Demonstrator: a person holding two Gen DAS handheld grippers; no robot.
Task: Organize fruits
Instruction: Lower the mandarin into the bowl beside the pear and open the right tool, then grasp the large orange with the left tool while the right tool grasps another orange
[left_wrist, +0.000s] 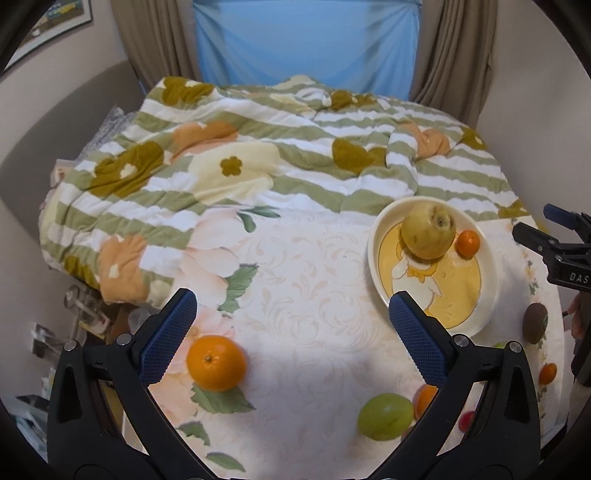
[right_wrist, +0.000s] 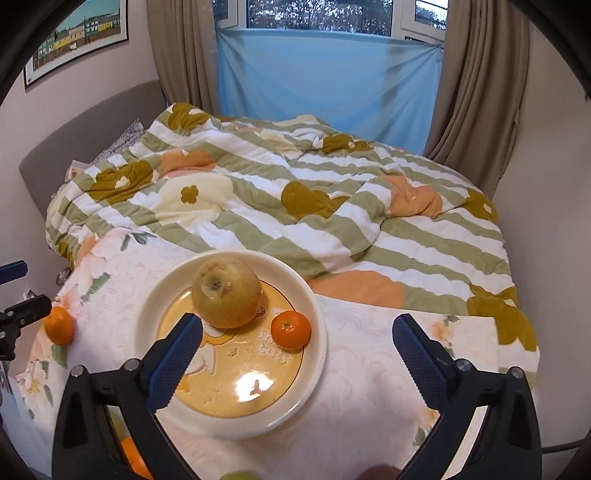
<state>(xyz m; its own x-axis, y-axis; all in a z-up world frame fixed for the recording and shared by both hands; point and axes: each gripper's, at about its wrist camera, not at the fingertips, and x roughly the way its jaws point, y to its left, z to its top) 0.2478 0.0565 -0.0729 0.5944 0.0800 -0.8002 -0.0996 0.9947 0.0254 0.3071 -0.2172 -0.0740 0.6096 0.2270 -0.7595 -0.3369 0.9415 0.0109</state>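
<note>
A cream plate (left_wrist: 487, 258) (right_wrist: 317, 354) with a yellow cartoon print holds a yellow-green apple (left_wrist: 428, 230) (right_wrist: 227, 293) and a small tangerine (left_wrist: 468, 243) (right_wrist: 291, 329). My left gripper (left_wrist: 291, 332) is open and empty above the cloth; an orange (left_wrist: 216, 363) (right_wrist: 59, 325) lies just inside its left finger. A green fruit (left_wrist: 384, 415), a kiwi (left_wrist: 535, 322) and more small oranges (left_wrist: 547, 373) lie at the lower right. My right gripper (right_wrist: 295, 354) is open and empty over the plate's near half.
The fruit lies on a white floral cloth (left_wrist: 314, 280) at the foot of a bed with a green-striped flowered quilt (right_wrist: 295, 206). A padded headboard (right_wrist: 92, 125) is on the left, curtains and a blue sheet behind. Clutter (left_wrist: 85, 314) sits below the cloth's left edge.
</note>
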